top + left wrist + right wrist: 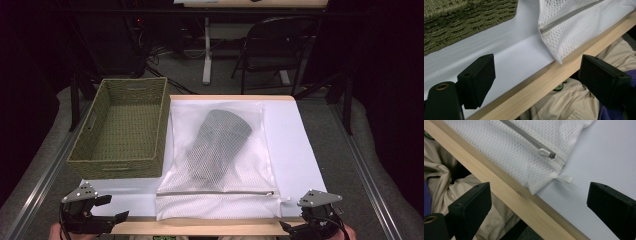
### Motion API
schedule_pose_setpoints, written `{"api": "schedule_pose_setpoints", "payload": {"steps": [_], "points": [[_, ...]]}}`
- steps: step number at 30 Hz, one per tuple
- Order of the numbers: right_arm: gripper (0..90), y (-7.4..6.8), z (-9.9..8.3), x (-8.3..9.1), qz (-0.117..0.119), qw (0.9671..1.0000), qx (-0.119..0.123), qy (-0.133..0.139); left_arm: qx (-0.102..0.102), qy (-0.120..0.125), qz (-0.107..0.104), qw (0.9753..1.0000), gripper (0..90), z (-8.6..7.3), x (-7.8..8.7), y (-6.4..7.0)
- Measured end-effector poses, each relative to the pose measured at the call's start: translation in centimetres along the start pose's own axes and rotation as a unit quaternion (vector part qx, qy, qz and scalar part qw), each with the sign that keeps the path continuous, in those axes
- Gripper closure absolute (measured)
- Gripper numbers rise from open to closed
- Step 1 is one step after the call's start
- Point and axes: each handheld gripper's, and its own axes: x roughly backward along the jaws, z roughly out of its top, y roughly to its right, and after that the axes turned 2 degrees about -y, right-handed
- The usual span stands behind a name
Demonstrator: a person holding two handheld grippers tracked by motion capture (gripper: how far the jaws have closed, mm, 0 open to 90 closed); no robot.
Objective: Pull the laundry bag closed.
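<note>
Zipper pull (545, 152) sits at the right end of the closed zip, on the white mesh laundry bag (220, 150) with a dark grey folded garment (217, 142) inside. Bag lies flat mid-table on the white table cover (300, 150), its zip edge toward the person and overhanging the light wooden table edge (506, 195) a bit.

Left gripper (102, 217): jaws wide apart, nothing held, hovering at the near left corner. In the left gripper view the bag's near-left corner (556, 56) lies ahead and between the jaws, not touching either.

Right gripper (300, 227): jaws also spread wide, empty, at the near right corner. In the right gripper view the pull and a small white fabric loop tab (564, 179) lie just ahead between the jaws.

Key relation: zip line (215, 193) runs left-right, parallel to the table edge; the pull is on the right, so the right gripper is much nearer to it. My read: right takes the pull and drags leftward, left pins the bag corner.

Green woven rectangular basket (120, 130) stands just left of the bag, empty, likely destination for the garment.
</note>
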Motion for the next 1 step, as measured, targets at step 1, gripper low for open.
{"api": "schedule_pose_setpoints", "payload": {"steps": [1], "points": [[4.7,0.0,0.0,-0.09,0.0,1.0,0.001,-0.002,0.001,0.001,0.001,1.0,14.1,-0.01,-0.07,-0.03]]}}
